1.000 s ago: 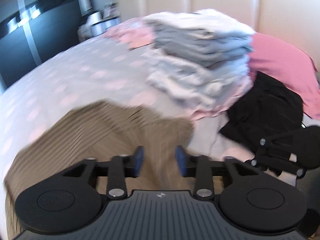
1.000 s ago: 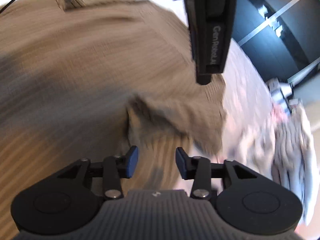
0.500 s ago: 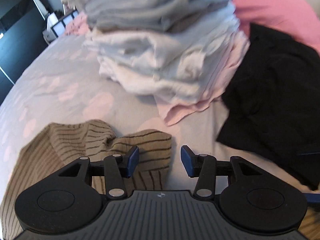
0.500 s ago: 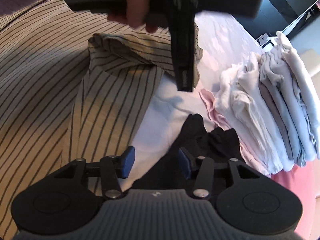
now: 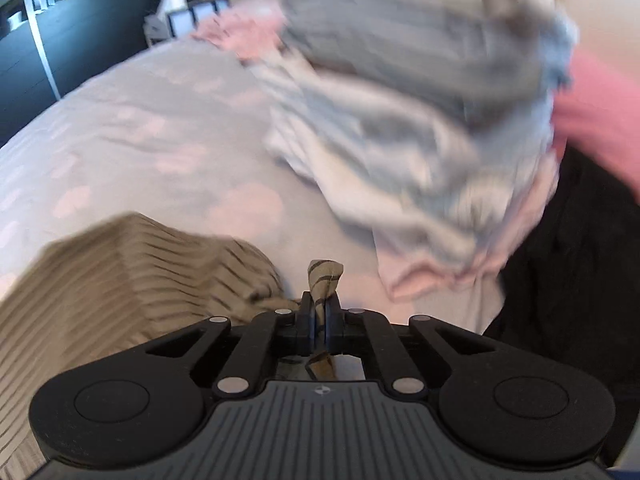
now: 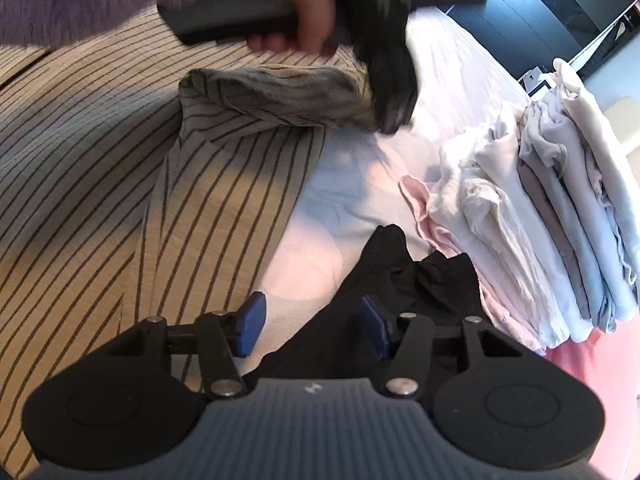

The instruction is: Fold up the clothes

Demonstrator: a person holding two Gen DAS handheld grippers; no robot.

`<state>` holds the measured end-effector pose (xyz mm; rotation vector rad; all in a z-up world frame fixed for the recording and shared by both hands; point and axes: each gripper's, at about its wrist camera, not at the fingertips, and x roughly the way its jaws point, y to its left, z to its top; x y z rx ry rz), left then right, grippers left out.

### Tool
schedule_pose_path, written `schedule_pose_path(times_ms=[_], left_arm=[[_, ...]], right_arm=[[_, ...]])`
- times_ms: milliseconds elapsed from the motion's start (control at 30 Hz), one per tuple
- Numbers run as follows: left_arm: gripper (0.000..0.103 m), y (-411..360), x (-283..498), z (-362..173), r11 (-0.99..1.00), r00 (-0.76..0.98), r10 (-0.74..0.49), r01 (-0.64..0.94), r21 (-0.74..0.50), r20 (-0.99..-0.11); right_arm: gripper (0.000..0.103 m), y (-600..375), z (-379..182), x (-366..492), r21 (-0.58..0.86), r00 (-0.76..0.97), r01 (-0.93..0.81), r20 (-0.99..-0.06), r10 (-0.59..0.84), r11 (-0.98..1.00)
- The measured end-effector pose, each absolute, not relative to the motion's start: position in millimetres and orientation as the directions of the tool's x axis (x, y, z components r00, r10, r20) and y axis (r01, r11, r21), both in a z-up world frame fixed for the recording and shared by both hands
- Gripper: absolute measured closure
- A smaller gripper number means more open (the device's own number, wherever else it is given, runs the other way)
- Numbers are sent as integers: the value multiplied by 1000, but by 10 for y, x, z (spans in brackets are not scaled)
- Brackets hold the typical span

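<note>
**Left Tongs Pinching Striped Shirt on Bed**

Bedroom setting: we see a bed with a pale cover printed with pink patches (image 5: pixel 168 128), and dark cabinets behind it.

A tan shirt with thin dark stripes (image 6: pixel 100 184) lies spread across the bed. We find the left tongs (image 5: pixel 320 312) pressed together on a bunched fold of this shirt; a small tuft of striped cloth sticks up past the tips. In the right wrist view, the left tongs (image 6: pixel 394 96) appear from outside, held by a hand (image 6: pixel 304 20) in a purple sleeve, with a rolled edge of the shirt lifted off the bed at the tips.

The right tongs (image 6: pixel 312 324) stand spread apart and hold nothing. They hover over a crumpled black garment (image 6: pixel 400 276), just beside the shirt.

A stack of folded pale garments (image 6: pixel 540 208) sits on the bed near the black garment, with a pink pillow (image 5: pixel 600 120) beside it.
</note>
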<state>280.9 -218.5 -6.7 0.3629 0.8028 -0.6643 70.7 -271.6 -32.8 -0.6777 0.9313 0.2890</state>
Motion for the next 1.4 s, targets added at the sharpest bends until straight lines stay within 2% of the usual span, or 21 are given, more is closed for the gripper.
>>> schedule_pose_path(times_ms=[200, 333, 533, 733, 800, 867, 1033, 1133, 1233, 1400], left_arm=[[101, -1572, 2801, 594, 820, 613, -419, 572, 10, -670], [101, -1191, 2880, 769, 876, 658, -366, 483, -5, -658], [101, -596, 2992, 631, 935, 657, -307, 341, -92, -689], [100, -29, 2981, 256, 968, 610, -246, 196, -157, -753], [96, 107, 2951, 156, 972, 595, -231, 166, -163, -770], [84, 206, 2905, 105, 976, 587, -218, 144, -164, -780], [67, 315, 2766, 92, 978, 586, -206, 129, -161, -784], [64, 265, 2661, 143, 975, 586, -219, 153, -159, -780], [55, 187, 2562, 156, 968, 577, -248, 179, -176, -778], [53, 139, 2564, 3, 977, 574, -204, 172, -127, -793]], right_arm=[[47, -2668, -295, 636, -334, 541, -544, -841, 18, 770], [46, -2658, -246, 522, -264, 505, -551, -861, 65, 791], [42, -2736, -198, 302, -122, 441, -542, -883, 159, 831], [41, -2647, -329, 205, -86, 376, -574, -911, 169, 814], [41, -2622, -375, 195, -82, 355, -585, -920, 164, 807], [41, -2635, -376, 168, -81, 346, -590, -924, 161, 804], [41, -2733, -284, 22, -62, 346, -577, -922, 175, 815], [41, -2792, -230, -65, -50, 345, -569, -921, 183, 821], [41, -2850, -175, -153, -38, 345, -561, -919, 191, 827], [42, -2948, -84, -299, -18, 344, -548, -916, 205, 836]])
